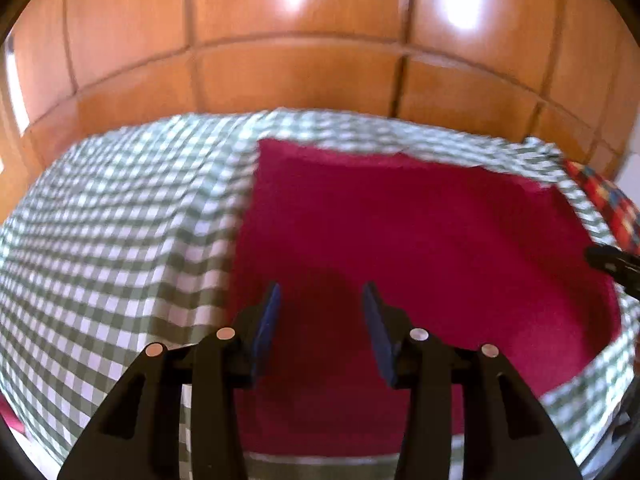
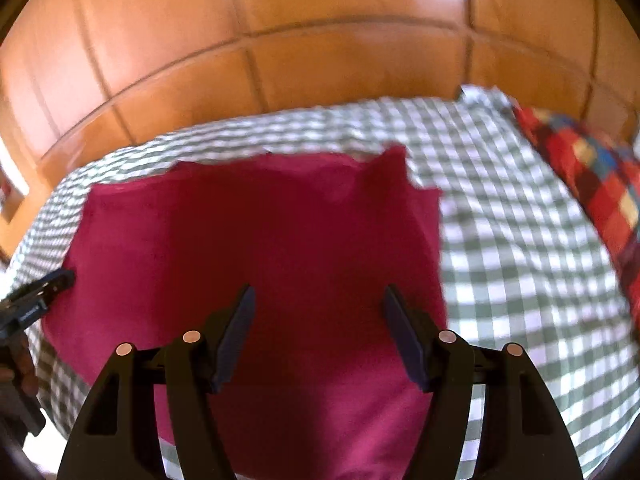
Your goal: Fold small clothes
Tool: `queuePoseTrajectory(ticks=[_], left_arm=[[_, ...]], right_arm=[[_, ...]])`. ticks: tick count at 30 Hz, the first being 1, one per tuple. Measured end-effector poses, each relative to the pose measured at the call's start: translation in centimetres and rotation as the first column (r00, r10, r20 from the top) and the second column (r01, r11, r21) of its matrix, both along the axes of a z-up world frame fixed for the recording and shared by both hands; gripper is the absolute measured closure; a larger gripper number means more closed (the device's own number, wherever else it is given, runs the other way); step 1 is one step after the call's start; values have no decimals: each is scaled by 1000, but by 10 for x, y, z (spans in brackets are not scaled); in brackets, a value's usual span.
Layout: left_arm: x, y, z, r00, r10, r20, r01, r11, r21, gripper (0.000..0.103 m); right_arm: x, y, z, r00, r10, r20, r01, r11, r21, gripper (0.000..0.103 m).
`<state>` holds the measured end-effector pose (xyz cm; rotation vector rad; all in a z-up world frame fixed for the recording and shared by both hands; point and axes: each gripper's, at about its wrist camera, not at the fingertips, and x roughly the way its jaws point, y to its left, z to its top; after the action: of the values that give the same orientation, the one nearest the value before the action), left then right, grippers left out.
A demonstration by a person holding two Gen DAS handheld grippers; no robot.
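Observation:
A magenta cloth (image 1: 420, 240) lies flat on a table covered with a green and white checked tablecloth (image 1: 100, 240). It also shows in the right wrist view (image 2: 260, 240), with its far right corner slightly raised. My left gripper (image 1: 320, 300) is open and empty above the cloth's near left part. My right gripper (image 2: 318, 300) is open and empty above the cloth's near right part. The right gripper's tip shows at the right edge of the left wrist view (image 1: 612, 262). The left gripper shows at the left edge of the right wrist view (image 2: 36, 300).
A red multicoloured checked cloth (image 2: 592, 184) lies at the table's far right, also in the left wrist view (image 1: 608, 200). An orange tiled floor (image 2: 320, 40) lies beyond the table's far edge. The checked tablecloth (image 2: 520, 260) is bare right of the magenta cloth.

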<state>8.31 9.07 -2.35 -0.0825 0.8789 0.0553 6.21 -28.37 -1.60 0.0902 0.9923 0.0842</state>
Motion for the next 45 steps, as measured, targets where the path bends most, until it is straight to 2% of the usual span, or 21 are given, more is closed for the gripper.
queuePoseTrajectory(ticks=[2,4,6,12,14,17,20,22,24,26,27,29,30,32,34,37,39,40,42,45], left_arm=[[9,10,-11,999,9,-30,-10,1000,-21,60],[14,20,-18,999,26,-43,-28,999,-45,62],[11,23,-11,999,42,-30,-44,997,-56,70],[-35,28,12,998,18,59,-14,998,-68,52],[-53,31,8,999,7,52,-2,996,-87,52],[-70,28,2,999,2,39,-1,999,-47,53],[-84,23,-1,999,-9,36,10,999,-40,53],[-86,18,-6,1000,-6,20,6,1000,6,53],[-82,17,-10,1000,3,-2,-3,1000,8,51],[-77,19,-16,999,26,-31,-25,1000,17,51],[-75,22,-16,999,33,-35,-33,999,-5,51],[-76,23,-13,999,46,-18,-47,999,-6,52],[-75,22,-12,998,57,-12,-56,998,29,52],[-72,25,-16,997,62,-36,-61,997,41,52],[-69,29,-25,994,74,-76,-74,997,13,52],[-72,33,-22,993,96,-66,-98,995,-28,52],[-79,32,-11,994,106,-26,-107,993,-41,53],[-81,31,-4,995,103,3,-103,994,-47,53],[-86,27,17,992,91,85,-87,995,-51,53],[-80,16,32,989,42,141,-36,998,-47,52]], right_arm=[[7,-16,-20,998,-43,-47,46,998,51,38],[8,-22,-23,997,-61,-41,64,994,88,38],[5,-19,-16,998,-55,-31,57,995,80,38],[-32,-29,10,1000,-16,23,13,995,94,36],[-50,-39,13,1000,-25,16,23,995,97,30],[-71,-56,6,999,-43,-15,44,996,80,30],[-84,-67,-7,996,-72,-55,77,992,103,31],[-86,-71,-15,994,-87,-70,95,988,123,42],[-84,-69,-20,993,-87,-78,99,982,159,68],[-81,-63,-19,994,-81,-71,91,982,164,83],[-78,-59,-17,995,-76,-67,85,986,146,87],[-75,-59,-17,994,-80,-70,90,985,144,89],[-72,-61,-19,993,-88,-78,98,984,145,90],[-68,-70,-30,989,-103,-109,121,977,177,90],[-68,-75,-34,987,-112,-115,134,969,208,90],[-70,-72,-29,988,-110,-109,129,975,184,88],[-74,-68,-21,990,-105,-98,119,981,151,73],[-77,-67,-12,992,-106,-75,115,984,136,69],[-83,-68,4,994,-107,-31,110,987,118,67],[-91,-66,25,996,-87,18,85,991,104,67]])
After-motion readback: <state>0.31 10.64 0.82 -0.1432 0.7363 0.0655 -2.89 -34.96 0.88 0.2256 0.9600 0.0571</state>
